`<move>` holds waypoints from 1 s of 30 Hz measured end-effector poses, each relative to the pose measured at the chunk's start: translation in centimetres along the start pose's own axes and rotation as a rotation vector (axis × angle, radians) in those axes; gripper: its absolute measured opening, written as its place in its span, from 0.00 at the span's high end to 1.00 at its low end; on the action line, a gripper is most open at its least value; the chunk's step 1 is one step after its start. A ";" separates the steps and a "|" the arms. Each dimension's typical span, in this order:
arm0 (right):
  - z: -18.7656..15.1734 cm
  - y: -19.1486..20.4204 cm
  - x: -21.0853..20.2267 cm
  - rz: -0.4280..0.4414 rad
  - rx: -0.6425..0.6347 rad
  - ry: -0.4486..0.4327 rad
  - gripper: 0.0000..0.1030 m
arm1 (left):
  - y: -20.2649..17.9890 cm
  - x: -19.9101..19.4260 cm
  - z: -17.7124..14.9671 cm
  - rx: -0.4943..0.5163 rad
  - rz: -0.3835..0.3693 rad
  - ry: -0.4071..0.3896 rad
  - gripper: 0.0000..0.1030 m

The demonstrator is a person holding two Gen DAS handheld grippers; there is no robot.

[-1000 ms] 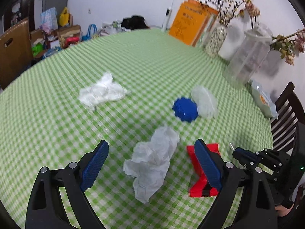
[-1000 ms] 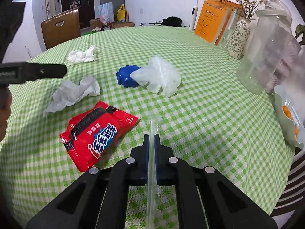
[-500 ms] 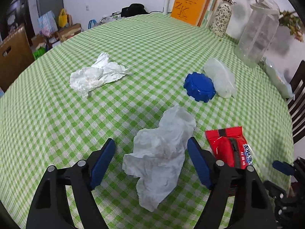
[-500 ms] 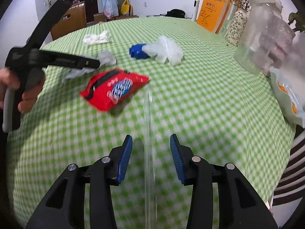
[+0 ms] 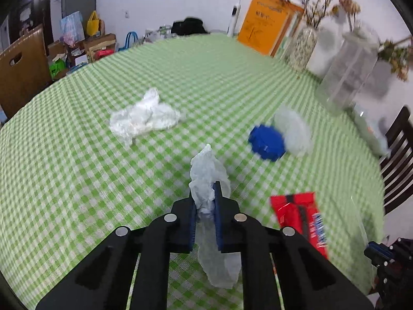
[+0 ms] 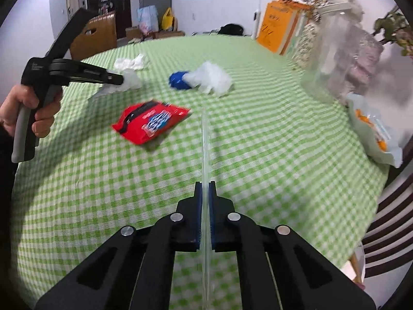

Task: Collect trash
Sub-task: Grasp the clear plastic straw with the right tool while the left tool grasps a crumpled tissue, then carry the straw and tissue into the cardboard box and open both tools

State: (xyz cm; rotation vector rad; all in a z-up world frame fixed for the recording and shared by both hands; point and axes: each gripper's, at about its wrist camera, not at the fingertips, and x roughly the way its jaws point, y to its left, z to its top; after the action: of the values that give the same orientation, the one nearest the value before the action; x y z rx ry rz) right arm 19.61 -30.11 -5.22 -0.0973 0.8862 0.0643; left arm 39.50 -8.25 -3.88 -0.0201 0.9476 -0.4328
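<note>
My left gripper [image 5: 205, 193] has its jaws closing on a crumpled white tissue [image 5: 206, 170], which is pinched between the pads and hangs below them. The right wrist view shows that gripper [image 6: 116, 78] from the side, in a person's hand [image 6: 25, 108]. My right gripper [image 6: 205, 186] is closing its jaws tight on a clear plastic straw [image 6: 204, 142] that sticks out forward. On the green checked tablecloth [image 5: 77, 180] lie a red snack wrapper [image 5: 299, 214] [image 6: 152, 121], a blue cap [image 5: 267, 142] [image 6: 178, 80], a clear plastic bag [image 5: 294, 131] [image 6: 211, 78] and a second tissue [image 5: 144, 117] [image 6: 130, 63].
A tall clear jar [image 5: 346, 77], a speckled vase [image 5: 302, 49] and orange books [image 5: 265, 31] line the table's far right side. A bag of orange snacks [image 6: 374, 131] lies near the right edge, by a dark chair [image 5: 397, 160].
The left jaws came together on the tissue that lay between them. The right jaws opened, then shut again on the straw, and the right gripper drew back from the red wrapper.
</note>
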 end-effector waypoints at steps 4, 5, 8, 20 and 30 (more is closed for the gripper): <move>-0.3 -1.6 -1.4 -0.005 0.014 -0.022 0.95 | -0.2 -2.2 0.6 -0.016 -0.053 -0.057 0.92; -0.3 -2.0 -1.7 -0.004 0.016 -0.025 0.95 | -0.5 -2.8 0.8 -0.017 -0.061 -0.073 0.92; -0.8 -3.6 -3.0 -0.018 0.013 -0.033 0.95 | -1.8 -4.6 1.0 -0.009 -0.073 -0.121 0.92; -10.8 -18.4 -10.3 -0.190 0.114 0.040 0.95 | -14.7 -7.6 -1.8 0.142 -0.265 -0.138 0.92; -21.8 -25.1 -8.3 -0.140 0.199 0.233 0.95 | -26.4 -8.3 -5.6 0.317 -0.380 -0.074 0.91</move>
State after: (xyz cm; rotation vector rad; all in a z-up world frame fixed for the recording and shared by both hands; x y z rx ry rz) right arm 0.02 -57.57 -10.97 0.0199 1.1109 -0.1691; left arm 21.67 -28.39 4.72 0.0724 0.7939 -0.9244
